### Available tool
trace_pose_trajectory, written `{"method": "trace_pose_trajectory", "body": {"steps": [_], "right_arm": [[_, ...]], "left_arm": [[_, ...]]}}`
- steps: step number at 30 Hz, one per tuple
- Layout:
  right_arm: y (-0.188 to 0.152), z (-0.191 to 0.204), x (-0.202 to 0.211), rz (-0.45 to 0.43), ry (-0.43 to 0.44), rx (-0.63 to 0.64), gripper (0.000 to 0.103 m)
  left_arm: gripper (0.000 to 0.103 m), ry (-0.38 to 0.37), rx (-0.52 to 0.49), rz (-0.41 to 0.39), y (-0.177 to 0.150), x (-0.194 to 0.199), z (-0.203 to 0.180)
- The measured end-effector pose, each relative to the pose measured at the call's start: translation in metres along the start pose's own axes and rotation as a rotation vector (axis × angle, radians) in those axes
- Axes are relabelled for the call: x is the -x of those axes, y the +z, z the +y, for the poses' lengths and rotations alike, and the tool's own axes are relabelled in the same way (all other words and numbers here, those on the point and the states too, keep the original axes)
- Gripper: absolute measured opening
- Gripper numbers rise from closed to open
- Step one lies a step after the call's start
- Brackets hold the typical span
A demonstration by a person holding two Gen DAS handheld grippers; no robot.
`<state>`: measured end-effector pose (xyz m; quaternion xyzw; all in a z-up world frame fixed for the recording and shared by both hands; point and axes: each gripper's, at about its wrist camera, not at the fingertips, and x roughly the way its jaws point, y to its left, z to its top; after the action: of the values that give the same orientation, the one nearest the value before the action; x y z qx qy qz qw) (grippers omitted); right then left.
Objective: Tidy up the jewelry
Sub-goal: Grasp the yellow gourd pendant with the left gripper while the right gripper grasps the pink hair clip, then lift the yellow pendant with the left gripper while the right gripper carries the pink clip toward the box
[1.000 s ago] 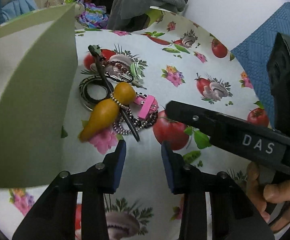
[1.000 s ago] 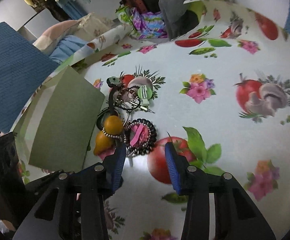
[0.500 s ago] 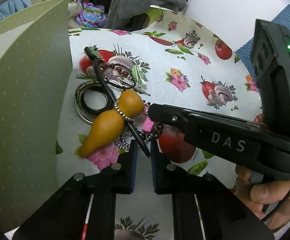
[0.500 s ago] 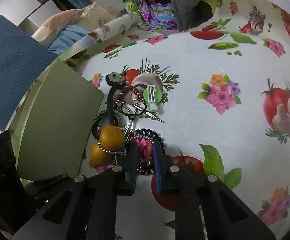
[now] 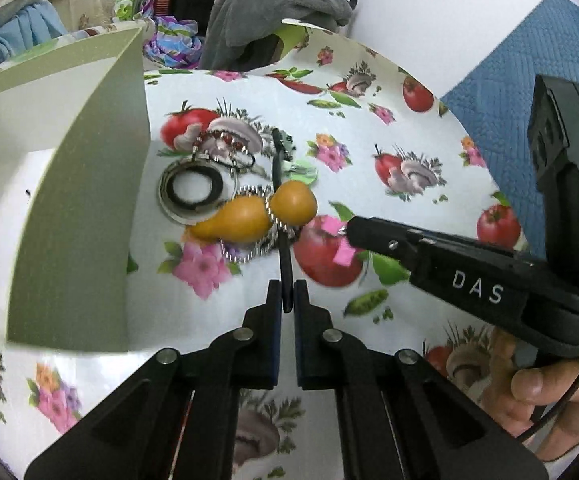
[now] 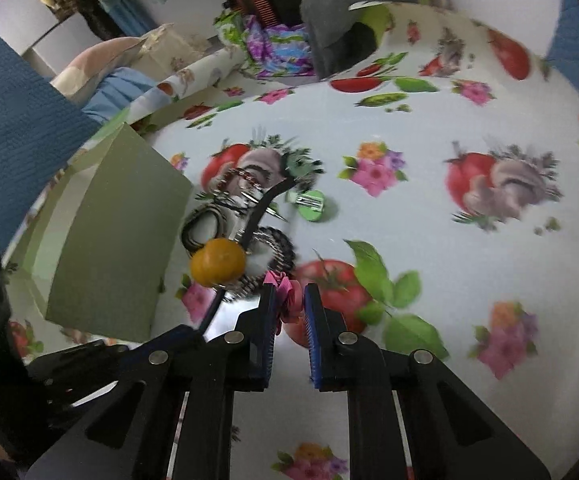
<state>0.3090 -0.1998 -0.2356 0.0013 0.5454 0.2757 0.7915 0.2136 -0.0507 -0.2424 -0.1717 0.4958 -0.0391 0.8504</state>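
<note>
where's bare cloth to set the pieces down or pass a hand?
Free: the tablecloth right of the green clip, out to its far edge. Also the strip in front of the green box. Crowded: the jewelry pile against the box wall, where the left gripper and right gripper work.

— What is carrying everything here?

— A table is wearing a white tablecloth (image 5: pixel 369 152) printed with tomatoes, mushrooms and pink flowers.

— And what is lying directly on it?

— A green open-topped box (image 5: pixel 77 208) is standing at the left side. Just beside it a black-and-silver bangle (image 5: pixel 191 194) is lying flat, and a red-beaded bracelet (image 5: pixel 225 138) is resting behind that. A small green disc (image 6: pixel 309 204) is sitting a little further to the right.

— Anything at the far edge?

— A grey garment (image 5: pixel 277 12) and a purple floral cloth (image 5: pixel 173 42) are piling up at the table's far edge.
</note>
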Motion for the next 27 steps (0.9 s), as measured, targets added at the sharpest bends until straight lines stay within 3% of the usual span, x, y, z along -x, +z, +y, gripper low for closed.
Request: {"method": "trace_pose_trajectory", "body": {"steps": [5,13,22,24,26,27], "right_arm": [[-0.019,-0.001,0.001,0.025,-0.064,-0.043,0.012],[-0.059,-0.01,-0.005,0.035,-0.098,-0.112,0.012],[-0.07,-0.006,-0.004,-0.014,-0.124,-0.048,0.017],[-0.071,-0.008,-0.005,-0.011,-0.12,-0.044,0.026],[-0.07,-0.008,-0.007,-0.011,-0.11,-0.036,0.027],[-0.07,-0.008,-0.007,-0.014,-0.105,-0.031,0.027]], "left_arm": [[0.005,-0.015,0.011,0.037,-0.02,0.007,0.0],[0.005,-0.017,0.001,0.095,-0.053,0.016,0.003],[0.006,-0.006,0.027,0.124,-0.07,0.006,0.018],[0.014,-0.016,0.039,0.117,-0.066,0.008,0.018],[0.048,-0.018,0.055,0.091,-0.064,0.014,0.018],[0.051,-0.023,0.071,0.069,-0.062,0.017,0.019]]}}
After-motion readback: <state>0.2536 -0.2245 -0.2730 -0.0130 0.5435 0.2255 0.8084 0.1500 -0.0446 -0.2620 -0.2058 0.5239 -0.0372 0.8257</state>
